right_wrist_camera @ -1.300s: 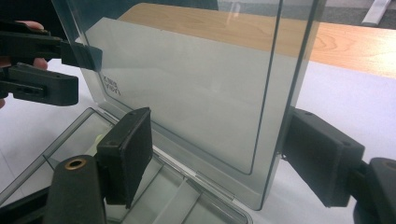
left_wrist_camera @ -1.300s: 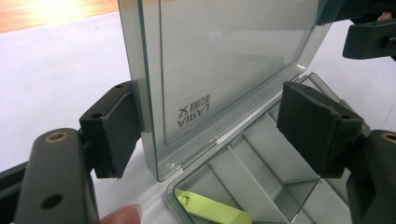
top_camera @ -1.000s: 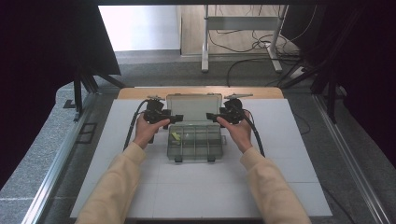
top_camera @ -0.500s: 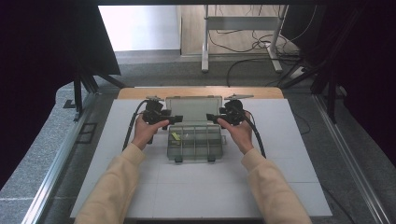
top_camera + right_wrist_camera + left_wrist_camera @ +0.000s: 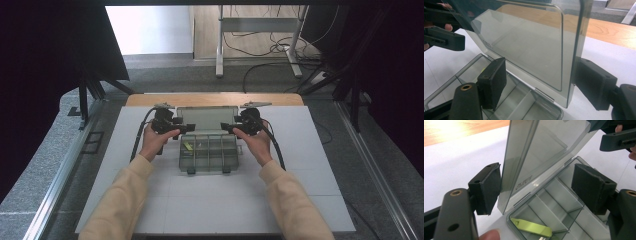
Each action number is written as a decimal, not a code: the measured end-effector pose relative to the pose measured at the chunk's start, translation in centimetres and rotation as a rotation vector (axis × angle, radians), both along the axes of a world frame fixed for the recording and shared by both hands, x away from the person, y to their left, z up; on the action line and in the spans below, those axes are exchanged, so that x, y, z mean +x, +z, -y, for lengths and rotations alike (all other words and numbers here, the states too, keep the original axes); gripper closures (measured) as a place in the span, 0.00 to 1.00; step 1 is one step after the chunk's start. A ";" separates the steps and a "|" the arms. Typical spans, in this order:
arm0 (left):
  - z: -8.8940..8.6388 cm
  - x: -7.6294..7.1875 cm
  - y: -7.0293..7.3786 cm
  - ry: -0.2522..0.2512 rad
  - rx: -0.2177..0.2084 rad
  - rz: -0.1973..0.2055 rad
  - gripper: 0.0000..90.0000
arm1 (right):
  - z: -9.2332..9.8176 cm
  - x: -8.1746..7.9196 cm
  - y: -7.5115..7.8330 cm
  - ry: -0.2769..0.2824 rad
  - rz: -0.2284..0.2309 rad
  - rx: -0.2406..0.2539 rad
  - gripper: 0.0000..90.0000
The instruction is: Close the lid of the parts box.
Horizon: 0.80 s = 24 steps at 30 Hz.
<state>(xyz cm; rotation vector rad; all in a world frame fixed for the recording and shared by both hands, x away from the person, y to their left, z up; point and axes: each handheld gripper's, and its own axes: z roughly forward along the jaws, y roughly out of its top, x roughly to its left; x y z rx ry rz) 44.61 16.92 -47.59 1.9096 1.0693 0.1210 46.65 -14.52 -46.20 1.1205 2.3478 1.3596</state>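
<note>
Organiser box (image 5: pixel 209 152) — clear grey plastic, divided into compartments, sits on the white counter (image 5: pixel 125 200) near the middle of its far edge, just short of the bare wood strip (image 5: pixel 150 100) along that edge. Two latches on its near side.

Lid (image 5: pixel 207 119) hinged at the far side, raised and tilted back; in the left claw view it stands steeply over the tray.

Left claw (image 5: pixel 186 129) at the lid's left edge, held in the person's left hand (image 5: pixel 154 141). Its own view shows the jaws apart with the lid's side edge between them; the left-hand pad (image 5: pixel 489 187) lies just beside the lid, contact not certain, and the other pad stands clear over the compartments.

Right claw (image 5: pixel 227 128) at the lid's right edge, in the right hand (image 5: pixel 256 145). Jaws apart here too, straddling the lid's corner; the outer pad (image 5: pixel 595 82) is close against the lid's side edge, the inner one off the panel.

Small yellow-green piece (image 5: pixel 532 228) — flat, strip-like — lies in the box's far left compartment.

Cream sleeves (image 5: pixel 117 200) enter from the counter's near edge.
</note>
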 end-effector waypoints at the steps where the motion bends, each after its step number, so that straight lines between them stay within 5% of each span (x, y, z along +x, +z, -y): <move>1: 0.0 0.0 0.0 -0.001 -0.002 0.002 0.27 | 0.0 0.0 0.0 0.002 0.004 0.001 0.30; 24: 0.1 -0.6 0.0 -0.019 -0.004 0.020 0.28 | 0.1 -1.1 0.0 0.014 0.031 -0.011 0.30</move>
